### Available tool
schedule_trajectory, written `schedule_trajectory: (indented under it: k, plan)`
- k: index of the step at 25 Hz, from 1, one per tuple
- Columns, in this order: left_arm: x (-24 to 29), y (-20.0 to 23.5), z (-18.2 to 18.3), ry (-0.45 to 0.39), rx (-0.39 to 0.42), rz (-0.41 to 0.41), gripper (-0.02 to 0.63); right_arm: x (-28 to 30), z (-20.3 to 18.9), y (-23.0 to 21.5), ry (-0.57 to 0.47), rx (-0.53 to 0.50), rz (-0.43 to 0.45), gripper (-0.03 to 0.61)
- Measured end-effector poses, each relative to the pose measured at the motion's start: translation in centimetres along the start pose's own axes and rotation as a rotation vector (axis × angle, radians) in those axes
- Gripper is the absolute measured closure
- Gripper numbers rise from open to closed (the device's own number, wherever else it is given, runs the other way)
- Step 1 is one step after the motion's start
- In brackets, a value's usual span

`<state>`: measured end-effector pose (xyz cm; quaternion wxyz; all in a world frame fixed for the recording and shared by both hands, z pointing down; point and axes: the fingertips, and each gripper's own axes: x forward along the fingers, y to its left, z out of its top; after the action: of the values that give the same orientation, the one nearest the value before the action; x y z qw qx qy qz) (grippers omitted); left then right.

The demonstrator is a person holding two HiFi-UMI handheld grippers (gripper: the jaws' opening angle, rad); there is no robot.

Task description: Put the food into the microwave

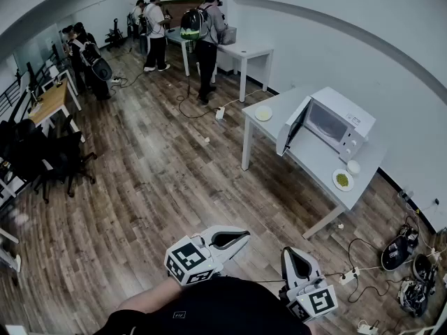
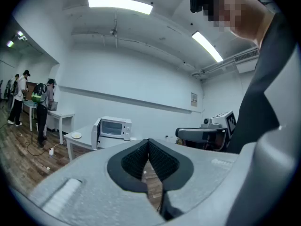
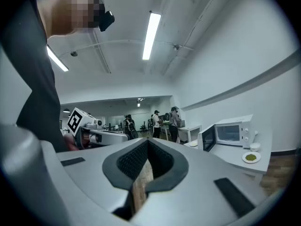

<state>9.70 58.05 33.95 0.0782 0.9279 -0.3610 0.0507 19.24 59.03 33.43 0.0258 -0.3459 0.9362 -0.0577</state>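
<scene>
The floor (image 1: 154,187) under the bench (image 1: 316,162) is brown wood planks, a little shiny. The bench is smooth and white. The left gripper (image 2: 148,141) and right gripper (image 3: 148,142) are dull grey plastic with bumpy black jaws.

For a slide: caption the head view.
Left tool and right tool, both shut, face a table holding an open microwave and plate of green food.

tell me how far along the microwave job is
Done: the microwave door stands open. In hand: nothing; left gripper and right gripper are shut, empty, away from the table. Left: the plate of green food sits beside the microwave, not inside.
</scene>
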Motion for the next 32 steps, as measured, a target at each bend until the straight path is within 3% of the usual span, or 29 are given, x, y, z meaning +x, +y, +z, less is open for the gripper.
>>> schedule_trajectory:
  k: [9,17,23,32]
  plan:
    - [0.3,-2.3,-0.5,0.024,0.041,0.018,0.606,-4.3,-1.9,-0.2,0.010,-0.027,-0.069,0.568]
    - [0.7,-0.9,1.6,-0.018,0.059,0.048,0.606,-3.0,-0.9,-0.1,-0.011,-0.051,-0.008,0.566]
    - [1.7,4.1,1.6,-0.052,0.040,0.064,0.606,1.0,-1.2,-2.1,0.024,-0.090,-0.008,0.566]
    - [3.1,16.6,3.0,-0.070,0.026,0.083,0.606,13.7,0.6,-5.8,0.016,-0.137,0.005,0.566]
